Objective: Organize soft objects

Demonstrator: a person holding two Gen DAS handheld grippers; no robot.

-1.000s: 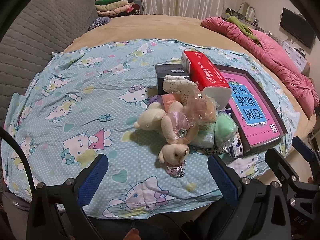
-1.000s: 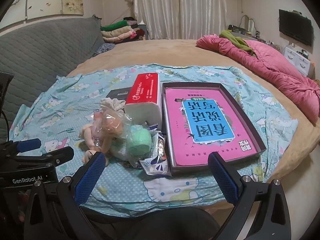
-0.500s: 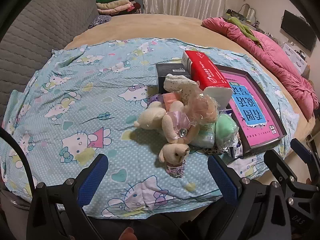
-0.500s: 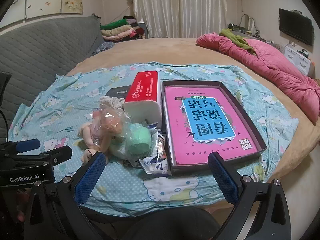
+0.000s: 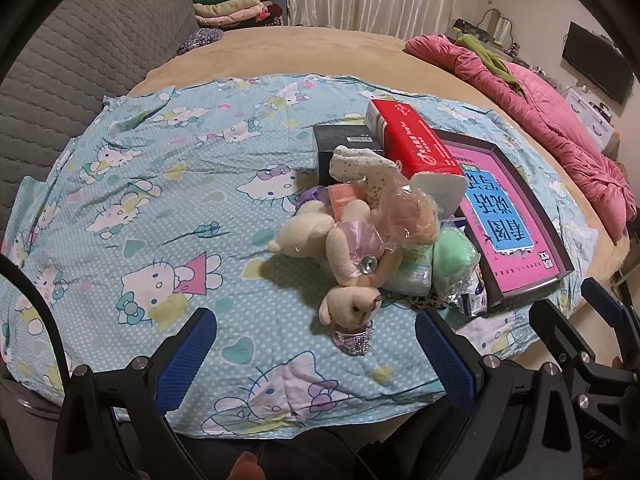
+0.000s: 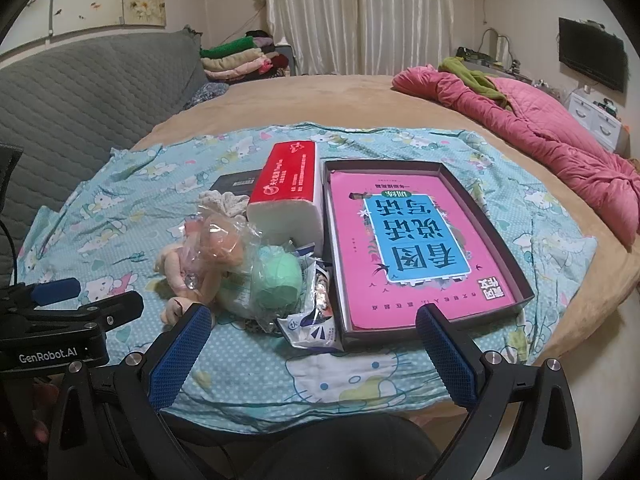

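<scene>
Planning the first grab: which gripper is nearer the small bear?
Left. The left gripper sits right before the bear; the right gripper is off toward the book box.

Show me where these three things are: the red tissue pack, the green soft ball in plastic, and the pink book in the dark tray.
red tissue pack (image 6: 286, 178), right wrist view, on its red top face.
green soft ball (image 6: 280, 276), right wrist view, on its rounded front.
pink book (image 6: 416, 240), right wrist view, on the blue panel of its cover.

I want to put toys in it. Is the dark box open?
Open: the dark box has no lid on, and a pink book lies inside.
</scene>
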